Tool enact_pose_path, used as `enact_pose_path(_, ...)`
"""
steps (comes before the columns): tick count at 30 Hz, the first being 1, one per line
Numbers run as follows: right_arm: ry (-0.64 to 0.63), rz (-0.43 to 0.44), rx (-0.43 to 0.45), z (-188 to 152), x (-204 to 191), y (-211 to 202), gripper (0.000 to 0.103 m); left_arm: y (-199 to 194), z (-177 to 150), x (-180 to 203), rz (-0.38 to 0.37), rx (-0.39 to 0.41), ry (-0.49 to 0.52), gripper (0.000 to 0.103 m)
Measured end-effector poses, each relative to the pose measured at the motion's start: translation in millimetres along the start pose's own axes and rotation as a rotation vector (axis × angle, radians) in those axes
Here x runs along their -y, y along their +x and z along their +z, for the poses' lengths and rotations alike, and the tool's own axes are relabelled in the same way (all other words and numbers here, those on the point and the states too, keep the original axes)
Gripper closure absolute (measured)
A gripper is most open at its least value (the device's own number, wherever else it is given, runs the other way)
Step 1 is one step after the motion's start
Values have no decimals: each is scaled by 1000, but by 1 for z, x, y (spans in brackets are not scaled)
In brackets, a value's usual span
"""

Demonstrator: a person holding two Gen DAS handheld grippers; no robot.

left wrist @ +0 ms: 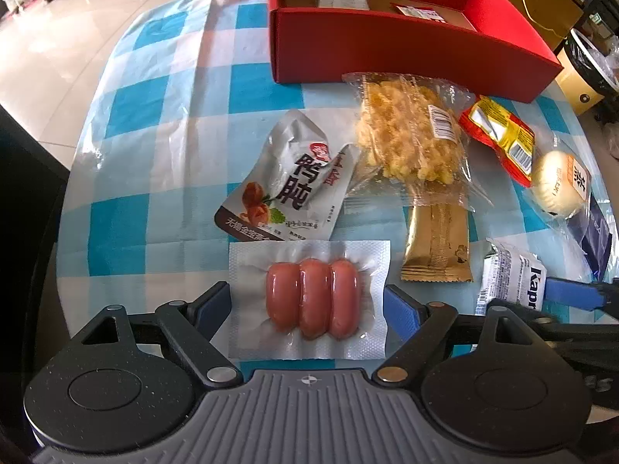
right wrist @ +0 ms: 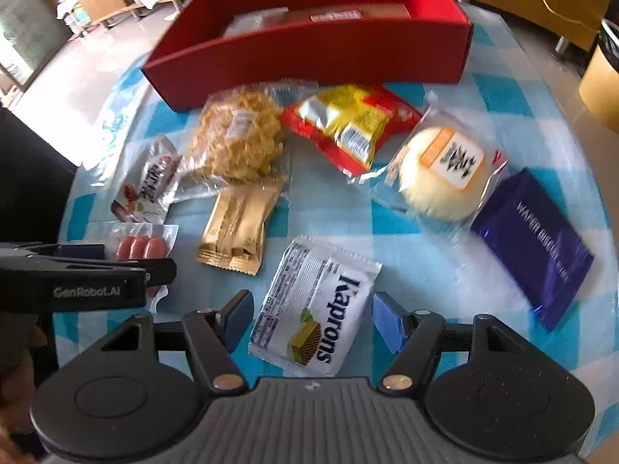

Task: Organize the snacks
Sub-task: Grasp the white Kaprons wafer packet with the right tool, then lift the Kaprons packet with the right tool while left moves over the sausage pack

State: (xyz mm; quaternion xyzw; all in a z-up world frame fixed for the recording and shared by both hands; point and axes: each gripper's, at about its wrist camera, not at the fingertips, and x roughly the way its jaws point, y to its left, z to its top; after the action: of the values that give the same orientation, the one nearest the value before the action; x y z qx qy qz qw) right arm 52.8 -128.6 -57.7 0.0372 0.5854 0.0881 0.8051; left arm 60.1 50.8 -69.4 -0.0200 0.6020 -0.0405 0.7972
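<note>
My left gripper (left wrist: 307, 303) is open, its fingers on either side of a clear vacuum pack of three pink sausages (left wrist: 311, 297) lying on the checked tablecloth. The pack also shows in the right wrist view (right wrist: 141, 247). My right gripper (right wrist: 311, 319) is open around a white Kaprons wafer packet (right wrist: 313, 309), which shows at the right of the left wrist view (left wrist: 510, 278). An open red box (left wrist: 387, 34) (right wrist: 309, 50) stands at the back with a few packets inside.
Between the grippers and the box lie a grey duck-gizzard pouch (left wrist: 294, 181), a clear bag of yellow crispy snack (left wrist: 410, 135), a gold bar wrapper (left wrist: 437, 247), a red-yellow packet (right wrist: 348, 123), a wrapped round bun (right wrist: 445, 174) and a dark blue wafer pack (right wrist: 537, 243). The table edge runs along the left.
</note>
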Motion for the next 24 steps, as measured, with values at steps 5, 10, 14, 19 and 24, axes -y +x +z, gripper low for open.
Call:
enact_pose_path(5,-4,-45,18,-1,-9,9,38,1,-1,0,7,2,0,15)
enact_pose_path(10,-34,-62,19,-3,-15,12,35,4,-2,-3,22,-2,2,12)
enact_pose_path(14,-93,-62,12,-5,-22,15,28,10,-2,-4,24,-17,12,9)
enact_pose_path(19,-167,-107,34,-13,-32,13,46,11,-7,2,57,-13,68,9)
enact_pose_path(24,-169,-94,41,-15,-29,8,46,5,-8,0,30,-18,52,11)
